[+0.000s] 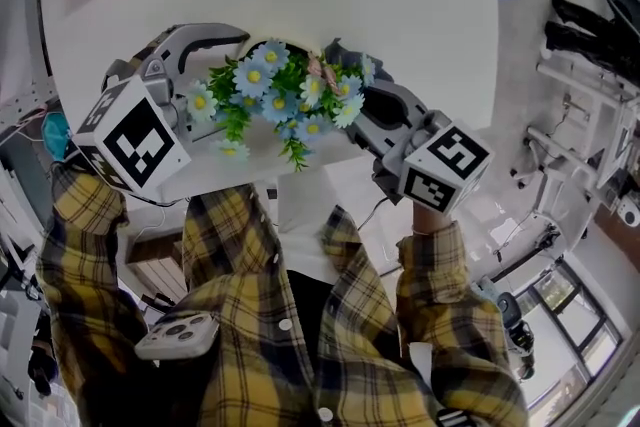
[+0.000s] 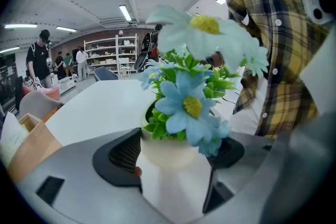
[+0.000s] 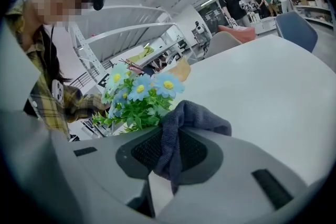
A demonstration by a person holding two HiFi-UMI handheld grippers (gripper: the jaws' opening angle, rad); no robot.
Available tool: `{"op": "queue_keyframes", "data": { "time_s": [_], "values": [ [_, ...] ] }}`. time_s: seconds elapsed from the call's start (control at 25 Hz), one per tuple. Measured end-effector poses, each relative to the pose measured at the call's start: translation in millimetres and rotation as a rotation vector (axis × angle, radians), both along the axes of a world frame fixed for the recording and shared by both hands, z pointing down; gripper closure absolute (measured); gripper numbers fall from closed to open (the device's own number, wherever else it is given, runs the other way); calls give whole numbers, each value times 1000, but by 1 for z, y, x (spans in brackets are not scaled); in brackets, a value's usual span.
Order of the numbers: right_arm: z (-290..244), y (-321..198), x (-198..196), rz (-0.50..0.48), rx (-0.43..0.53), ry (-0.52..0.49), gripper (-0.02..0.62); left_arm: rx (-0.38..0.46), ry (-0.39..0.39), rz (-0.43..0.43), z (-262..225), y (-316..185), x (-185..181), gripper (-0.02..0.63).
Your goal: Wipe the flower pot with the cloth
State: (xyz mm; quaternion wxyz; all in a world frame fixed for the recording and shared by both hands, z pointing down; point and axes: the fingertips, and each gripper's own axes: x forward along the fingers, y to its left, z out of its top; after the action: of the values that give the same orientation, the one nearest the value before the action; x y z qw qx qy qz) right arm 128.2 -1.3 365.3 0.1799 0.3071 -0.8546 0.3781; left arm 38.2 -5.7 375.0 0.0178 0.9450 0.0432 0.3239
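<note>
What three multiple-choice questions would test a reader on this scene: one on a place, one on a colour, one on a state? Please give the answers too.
1. Where is the flower pot?
A. Between the jaws of the left gripper
B. Inside a wooden tray
C. On the floor

2. What colour is the cloth?
A. Red
B. Dark grey
C. Yellow

3. What is the state of the right gripper?
A. Open and empty
B. Shut on a flower stem
C. Shut on the cloth

Answers:
1 A: the left gripper view shows the cream pot held between that gripper's two jaws.
2 B: the right gripper view shows dark grey fabric.
3 C: the same view shows the cloth pinched between the closed jaws, with a fold bulging out above them.
</note>
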Motion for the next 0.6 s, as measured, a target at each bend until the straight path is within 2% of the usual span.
{"op": "queue_keyframes", "data": {
  "time_s": [0.6],
  "values": [
    [-3,-26,-1,-193,8,33,533,-16,10,84,-2,2,-1,240]
  ]
}}
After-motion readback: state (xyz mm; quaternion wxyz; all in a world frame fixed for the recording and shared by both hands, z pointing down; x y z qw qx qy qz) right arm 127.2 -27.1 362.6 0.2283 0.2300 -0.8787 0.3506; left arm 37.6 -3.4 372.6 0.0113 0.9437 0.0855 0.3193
